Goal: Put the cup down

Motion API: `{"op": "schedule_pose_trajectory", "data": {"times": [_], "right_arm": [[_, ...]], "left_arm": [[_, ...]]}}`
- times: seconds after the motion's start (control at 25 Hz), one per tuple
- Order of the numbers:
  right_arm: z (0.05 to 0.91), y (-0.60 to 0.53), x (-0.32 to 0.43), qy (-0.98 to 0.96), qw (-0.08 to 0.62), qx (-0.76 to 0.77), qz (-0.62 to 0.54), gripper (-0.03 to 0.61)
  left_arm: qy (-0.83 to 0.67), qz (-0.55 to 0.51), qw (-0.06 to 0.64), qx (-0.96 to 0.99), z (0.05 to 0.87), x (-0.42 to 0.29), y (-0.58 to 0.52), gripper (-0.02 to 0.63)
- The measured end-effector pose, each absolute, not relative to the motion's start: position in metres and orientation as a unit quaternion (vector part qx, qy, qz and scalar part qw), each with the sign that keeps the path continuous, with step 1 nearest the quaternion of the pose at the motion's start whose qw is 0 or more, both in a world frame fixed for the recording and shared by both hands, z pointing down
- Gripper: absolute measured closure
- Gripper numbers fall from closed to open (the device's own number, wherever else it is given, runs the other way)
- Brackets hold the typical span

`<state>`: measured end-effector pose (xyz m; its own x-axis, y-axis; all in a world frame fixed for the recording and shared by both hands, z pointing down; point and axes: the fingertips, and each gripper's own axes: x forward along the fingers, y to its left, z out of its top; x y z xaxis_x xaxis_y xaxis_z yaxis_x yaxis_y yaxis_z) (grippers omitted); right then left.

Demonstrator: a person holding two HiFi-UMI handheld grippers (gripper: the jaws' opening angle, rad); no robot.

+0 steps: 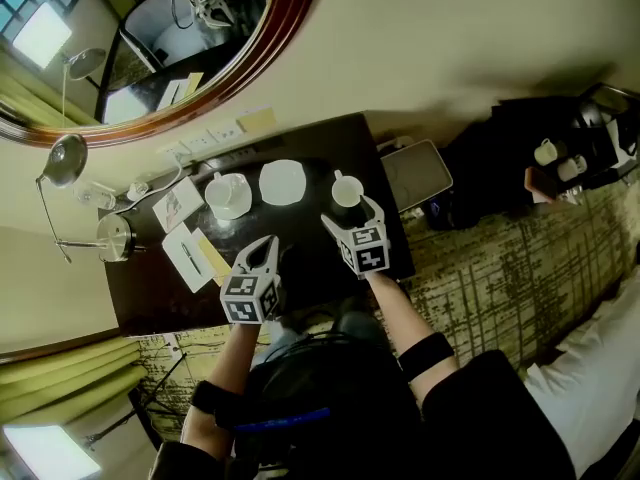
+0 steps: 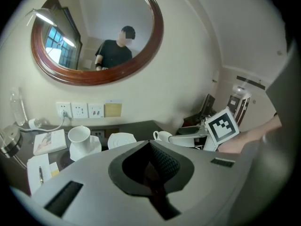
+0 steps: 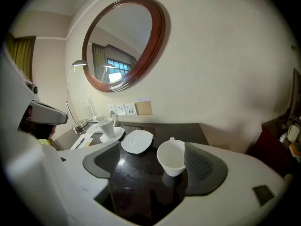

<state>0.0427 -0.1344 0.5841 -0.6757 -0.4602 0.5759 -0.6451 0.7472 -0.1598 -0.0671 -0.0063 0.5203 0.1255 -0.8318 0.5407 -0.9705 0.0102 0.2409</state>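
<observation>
Hotel room: oval wall mirror point(image 1: 140, 38), dark desk point(image 1: 140, 293), cup on saucer point(image 1: 228, 195), notepad point(image 1: 188, 258), patterned carpet point(image 1: 500, 278).

Right tool point(image 3: 151, 166) gapes around an upright white ceramic cup point(image 3: 172, 157) on the glossy black bench point(image 3: 134, 185); a white saucer point(image 3: 137, 141) lies at its ten o'clock.

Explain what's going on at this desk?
A person holds two handheld grippers over a dark glossy table. The right gripper is open, with a white ceramic cup standing on the table between its jaws. The left gripper is shut and empty. An empty white saucer and a second white cup sit further left.
</observation>
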Motion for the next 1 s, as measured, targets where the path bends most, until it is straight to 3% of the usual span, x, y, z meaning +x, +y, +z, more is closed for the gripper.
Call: {"op": "schedule_pose_trajectory", "data": {"times": [0.16, 0.52, 0.64, 0.92, 1.0], "right_arm": [[0.566, -0.109, 0.038, -0.905, 0.261, 0.288, 0.175, 0.159], [0.526, -0.086, 0.028, -0.920, 0.246, 0.260, 0.159, 0.379], [0.516, -0.082, 0.022, -0.925, 0.234, 0.252, 0.160, 0.417], [0.528, -0.067, 0.019, -0.922, 0.240, 0.246, 0.177, 0.574], [0.531, -0.061, 0.015, -0.924, 0.241, 0.236, 0.179, 0.577]], "left_arm": [[-0.668, 0.124, 0.258, 0.687, 0.511, -0.085, 0.000, 0.612], [-0.681, 0.126, 0.251, 0.676, 0.507, -0.126, 0.025, 0.612], [-0.690, 0.121, 0.250, 0.668, 0.508, -0.140, 0.032, 0.612], [-0.698, 0.119, 0.255, 0.659, 0.510, -0.156, 0.049, 0.612], [-0.698, 0.120, 0.258, 0.657, 0.511, -0.159, 0.053, 0.612]]}}
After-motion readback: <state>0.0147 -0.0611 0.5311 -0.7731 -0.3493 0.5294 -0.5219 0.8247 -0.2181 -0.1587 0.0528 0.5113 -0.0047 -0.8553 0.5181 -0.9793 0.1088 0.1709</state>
